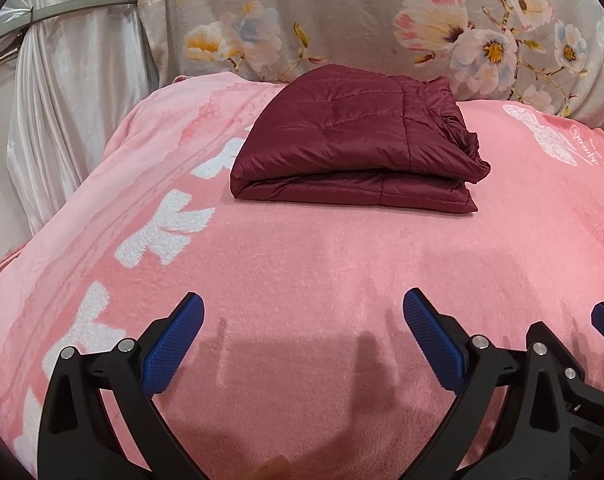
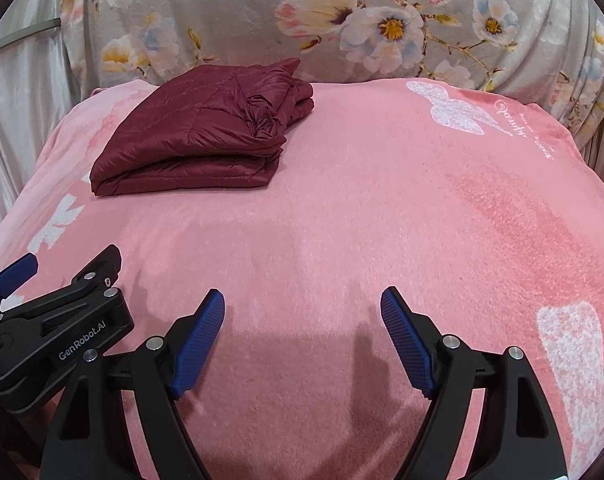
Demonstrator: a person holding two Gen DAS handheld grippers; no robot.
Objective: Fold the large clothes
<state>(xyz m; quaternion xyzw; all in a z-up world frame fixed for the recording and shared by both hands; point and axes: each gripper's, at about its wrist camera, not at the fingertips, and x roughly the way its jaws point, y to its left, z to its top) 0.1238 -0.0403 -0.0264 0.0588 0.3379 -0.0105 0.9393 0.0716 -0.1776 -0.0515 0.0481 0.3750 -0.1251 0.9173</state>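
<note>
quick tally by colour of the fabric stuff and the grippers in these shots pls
maroon: 1, the folded jacket lying on the blanket
pink: 1, the blanket with white bow prints
grey floral: 1, the floral cover behind the blanket
white: 1, the satin curtain at the left
black and blue: 2, the left hand-held gripper and right hand-held gripper, both open and empty
total: 6

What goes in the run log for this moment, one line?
left gripper: open, empty | right gripper: open, empty | maroon quilted puffer jacket: folded, lying on pink fleece blanket, apart from both grippers
</note>
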